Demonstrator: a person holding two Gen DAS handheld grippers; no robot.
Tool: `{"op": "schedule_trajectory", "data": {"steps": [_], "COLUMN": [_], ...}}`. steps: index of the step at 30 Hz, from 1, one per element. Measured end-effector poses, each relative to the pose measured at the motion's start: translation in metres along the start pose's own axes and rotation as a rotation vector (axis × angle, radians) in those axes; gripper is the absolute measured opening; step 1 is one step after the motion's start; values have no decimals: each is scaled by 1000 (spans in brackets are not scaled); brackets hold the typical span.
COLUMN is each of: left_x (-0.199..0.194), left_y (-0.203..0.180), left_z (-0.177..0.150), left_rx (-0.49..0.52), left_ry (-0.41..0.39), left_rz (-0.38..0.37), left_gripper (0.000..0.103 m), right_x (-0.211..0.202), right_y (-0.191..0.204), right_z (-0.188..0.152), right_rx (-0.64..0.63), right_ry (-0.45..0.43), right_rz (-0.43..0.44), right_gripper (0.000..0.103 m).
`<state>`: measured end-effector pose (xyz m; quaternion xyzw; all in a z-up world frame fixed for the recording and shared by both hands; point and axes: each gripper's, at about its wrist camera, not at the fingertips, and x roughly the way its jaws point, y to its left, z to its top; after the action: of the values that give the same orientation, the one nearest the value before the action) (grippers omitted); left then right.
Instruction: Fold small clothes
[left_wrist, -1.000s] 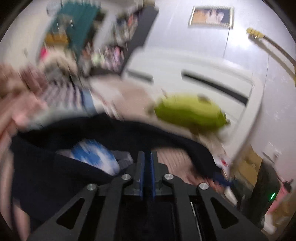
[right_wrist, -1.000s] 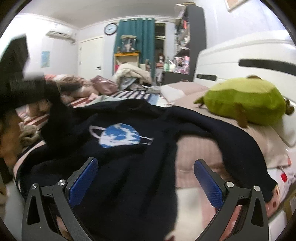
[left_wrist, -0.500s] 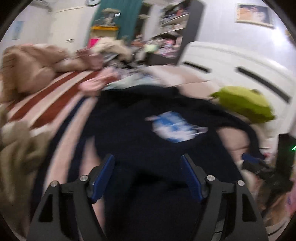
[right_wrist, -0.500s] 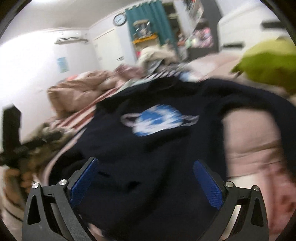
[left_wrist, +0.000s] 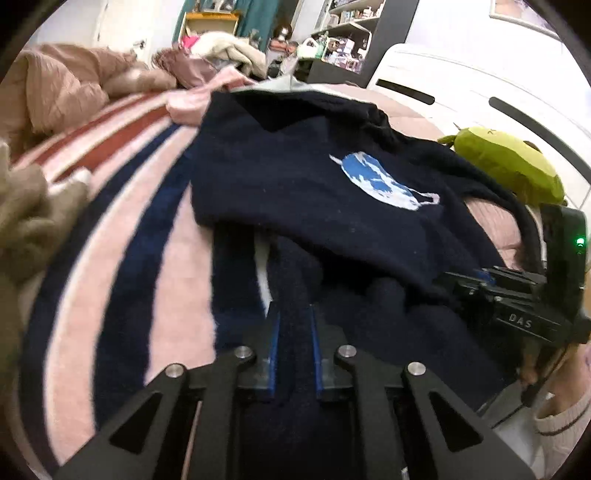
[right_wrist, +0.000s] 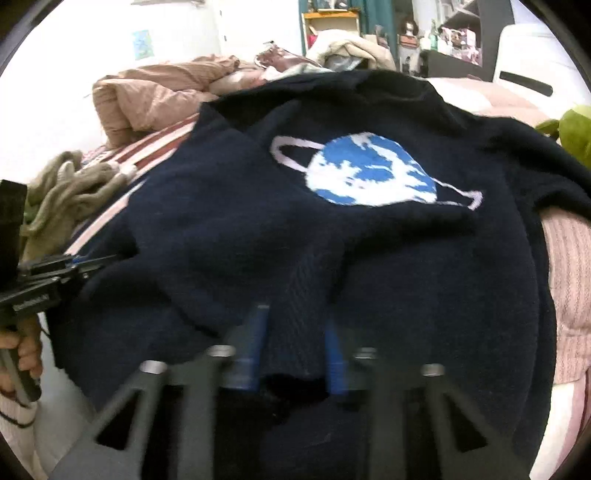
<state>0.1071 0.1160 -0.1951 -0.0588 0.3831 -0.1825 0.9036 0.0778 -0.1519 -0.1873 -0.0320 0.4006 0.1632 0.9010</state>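
Lying spread on the striped blanket (left_wrist: 122, 229): navy sweater (left_wrist: 295, 177), planet print up, hem nearest both tools. Left gripper (left_wrist: 293, 325) pinching a ridge of the near hem; right gripper (right_wrist: 295, 325) likewise clamping a bunched fold there.

The dark navy knitted sweater (right_wrist: 229, 221) is showing a matt, fuzzy wool-like surface, ribbed at its hem. The pink, navy and red striped blanket (left_wrist: 122, 229) is looking soft and fleecy. The left gripper (left_wrist: 293, 325) is showing matt black plastic arms, shiny metal pins and smooth blue pads (left_wrist: 272, 332).
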Motion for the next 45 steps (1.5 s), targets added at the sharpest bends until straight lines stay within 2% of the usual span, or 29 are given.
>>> {"op": "schedule_trajectory", "data": {"steps": [3, 7, 12, 13, 14, 15, 17, 18, 19, 22, 24, 25, 26, 29, 30, 31, 32, 35, 38, 39, 41, 42, 44, 45], "left_x": [-14, -17, -33, -40, -46, -54, -58, -57, -54, -44, -40, -39, -39, -39, -34, -27, -16, 24, 64, 71, 76, 78, 79, 83], "left_y": [16, 24, 27, 32, 36, 40, 46, 46, 42, 28, 27, 27, 25, 14, 5, -2, -9, -36, -52, -51, -40, -30, -16, -11], "left_z": [3, 0, -2, -2, -1, -1, 0, -1, -1, -2, 1, 4, 6, 19, 27, 32, 38, 49, 57, 62, 74, 82, 92, 99], "left_rx": [-60, -67, -75, -79, -78, -71, -85, -94, -76, -15, -13, -10, -2, 44, 72, 94, 121, 207, 256, 241, 155, 88, 24, 19], "left_ry": [-32, -27, -65, -75, -85, -92, -61, -60, -54, -34, -25, -28, -31, -42, -32, -11, 19, 108, 164, 158, 130, 116, 95, 87], "left_rz": [32, 69, 55, 65, 106, 149, 81, 80, 92, 147, 143, 143, 134, 31, -11, -33, -47, -81, 43, 52, 48, 38, 8, 32], "left_gripper": [10, 10, 9, 4, 4, 4, 4, 4, 4, 8, 23, 43, 56, 61, 64, 71, 72, 72, 70, 69, 57, 57, 57, 57], "right_x": [-9, -35, -76, -85, -95, -102, -112, -111, -107, -83, -72, -70, -69, -78, -82, -88, -94, -104, -111, -116, -127, -131, -137, -139], "right_y": [2, -10, -30, -35, -42, -47, -57, -61, -66, -83, -93, -97, -101, -110, -112, -116, -119, -117, -115, -116, -118, -118, -118, -118], "right_z": [1, 8, 10, 9, 8, 6, 2, 0, -2, -12, -21, -24, -27, -27, -26, -25, -24, -20, -16, -16, -14, -13, -10, -10], "right_rx": [0, 56, 69, 79, 90, 94, 108, 115, 126, 159, 186, 202, 215, 240, 249, 259, 271, 265, 249, 252, 255, 251, 237, 232], "right_ry": [-30, -115, -194, -205, -212, -214, -207, -193, -175, -111, -85, -81, -84, -115, -133, -155, -178, -196, -215, -228, -261, -270, -271, -273], "right_rz": [-17, -22, -122, -127, -132, -133, -129, -124, -122, -195, -205, -196, -194, -211, -213, -212, -206, -179, -185, -184, -179, -177, -162, -155], "right_gripper": [7, 7, 7, 7, 7, 7, 7, 7, 7, 7, 7, 7, 7, 7, 7, 7, 7, 7, 7, 7, 7, 7, 7, 7]}}
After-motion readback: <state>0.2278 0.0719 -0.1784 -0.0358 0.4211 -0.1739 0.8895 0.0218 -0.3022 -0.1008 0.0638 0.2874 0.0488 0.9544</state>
